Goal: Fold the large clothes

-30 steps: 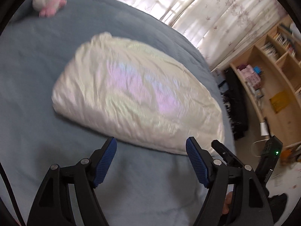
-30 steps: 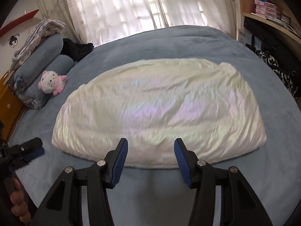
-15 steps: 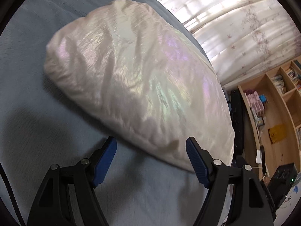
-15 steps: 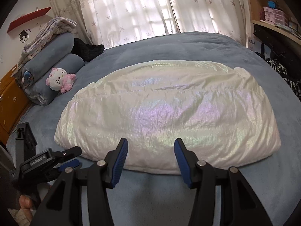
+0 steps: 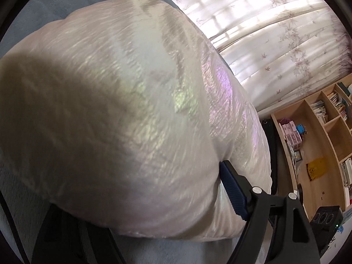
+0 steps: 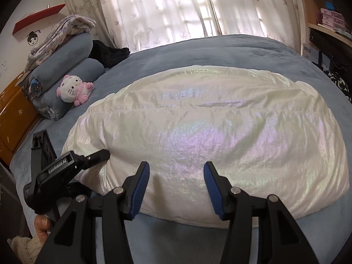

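A large puffy iridescent white jacket lies folded on the blue bed. It fills the left wrist view. My left gripper is open and pushed around the jacket's near left end; its right finger shows, the left one is hidden under the fabric. It also shows in the right wrist view at the jacket's left end. My right gripper is open and empty, over the jacket's near edge.
Rolled blue bedding and a pink plush toy lie at the bed's far left. Curtains hang behind. Wooden shelves stand to the right of the bed.
My left gripper has moved forward onto the jacket's left end, so fabric now sits between its fingers. My right gripper has come a little closer to the near edge.
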Motion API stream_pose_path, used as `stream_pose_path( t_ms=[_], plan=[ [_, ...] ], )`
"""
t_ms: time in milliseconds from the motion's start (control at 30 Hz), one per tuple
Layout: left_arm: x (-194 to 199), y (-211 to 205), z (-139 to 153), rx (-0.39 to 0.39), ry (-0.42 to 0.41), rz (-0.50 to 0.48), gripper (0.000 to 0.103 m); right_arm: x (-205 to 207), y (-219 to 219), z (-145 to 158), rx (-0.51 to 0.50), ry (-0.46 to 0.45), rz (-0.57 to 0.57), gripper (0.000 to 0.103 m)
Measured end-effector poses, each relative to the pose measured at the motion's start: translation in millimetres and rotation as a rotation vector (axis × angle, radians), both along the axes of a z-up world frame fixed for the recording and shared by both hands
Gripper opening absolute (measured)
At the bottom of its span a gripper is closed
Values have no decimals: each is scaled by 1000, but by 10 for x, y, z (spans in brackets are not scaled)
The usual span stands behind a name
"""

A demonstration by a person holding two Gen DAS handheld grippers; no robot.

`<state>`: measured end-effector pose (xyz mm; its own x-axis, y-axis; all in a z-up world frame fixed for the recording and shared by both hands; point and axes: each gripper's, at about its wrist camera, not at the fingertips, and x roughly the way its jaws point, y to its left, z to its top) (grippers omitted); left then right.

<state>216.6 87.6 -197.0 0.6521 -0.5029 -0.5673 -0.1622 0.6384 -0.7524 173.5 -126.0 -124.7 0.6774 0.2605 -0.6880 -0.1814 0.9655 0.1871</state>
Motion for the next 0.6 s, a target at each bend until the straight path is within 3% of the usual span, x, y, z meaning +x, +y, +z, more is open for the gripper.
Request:
stream_pose_path(
  t_ms=[400,600],
  plan=[
    [-131,65,68,-76,3,5,79,37,40,-21,14,15,-12,51],
    [-199,213,39,-160,-6,38,79,33,12,-41,20,28,-21,51]
  ],
)
